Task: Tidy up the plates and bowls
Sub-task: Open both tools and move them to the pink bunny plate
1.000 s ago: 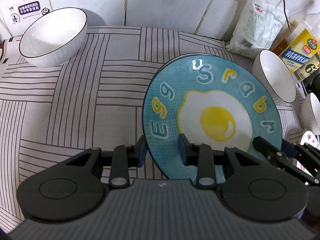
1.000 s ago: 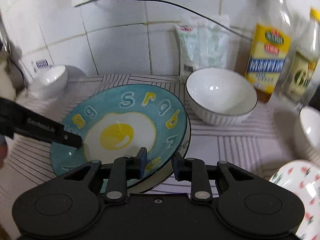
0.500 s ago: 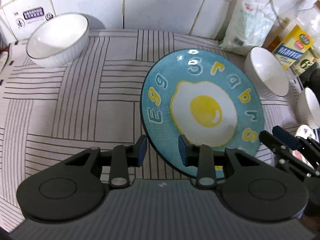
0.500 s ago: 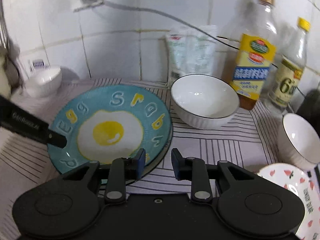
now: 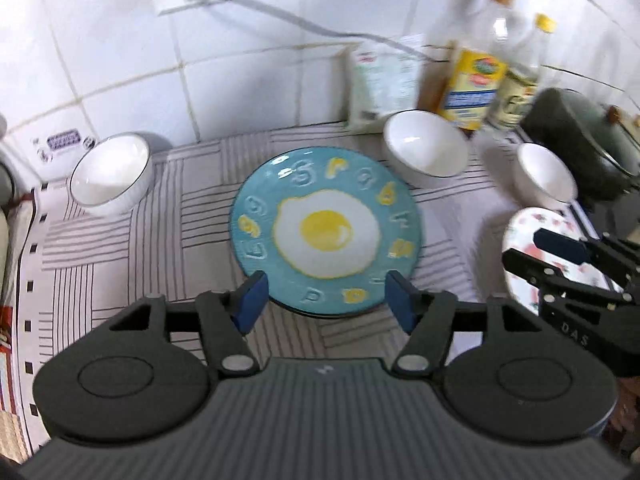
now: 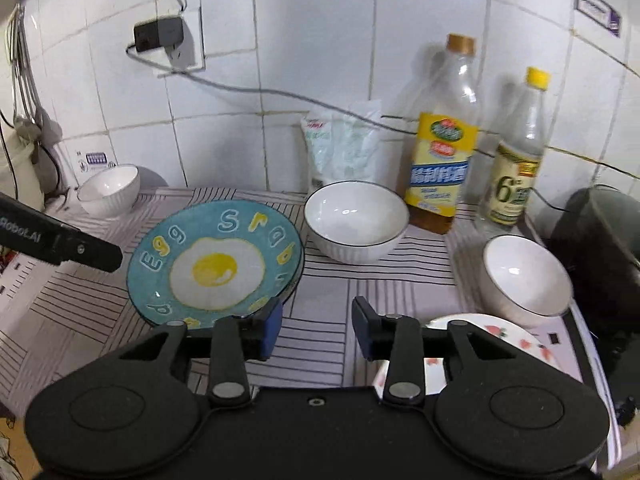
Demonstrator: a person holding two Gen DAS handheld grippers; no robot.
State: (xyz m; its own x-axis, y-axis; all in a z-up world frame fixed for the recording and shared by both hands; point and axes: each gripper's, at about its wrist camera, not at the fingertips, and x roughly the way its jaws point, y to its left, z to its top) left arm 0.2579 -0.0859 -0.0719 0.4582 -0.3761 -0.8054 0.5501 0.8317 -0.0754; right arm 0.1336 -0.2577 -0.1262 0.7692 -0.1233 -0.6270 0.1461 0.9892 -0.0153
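The blue plate with a fried-egg picture [image 5: 326, 232] lies flat on the striped cloth, with a dark rim of another plate showing under it. My left gripper [image 5: 326, 300] hangs above its near edge. The jaws are opening and the pads touch nothing. In the right wrist view the same blue plate [image 6: 216, 264] sits left of my right gripper [image 6: 317, 320], whose jaws are also opening over bare cloth. White bowls stand at the back left [image 5: 110, 170], behind the plate [image 5: 424, 152] and at the right [image 5: 544, 176]. A floral plate [image 5: 532, 240] lies at the right.
Two bottles [image 6: 444, 152] [image 6: 516, 176] and a white bag [image 6: 344, 148] stand against the tiled wall. A dark pot [image 6: 600, 248] is at the far right. A cable runs from the wall socket [image 6: 164, 40] across the tiles.
Both grippers have let go of the blue plate's rim, widened their jaws and drawn back and up. The plate, tilted a second ago, now rests flat.
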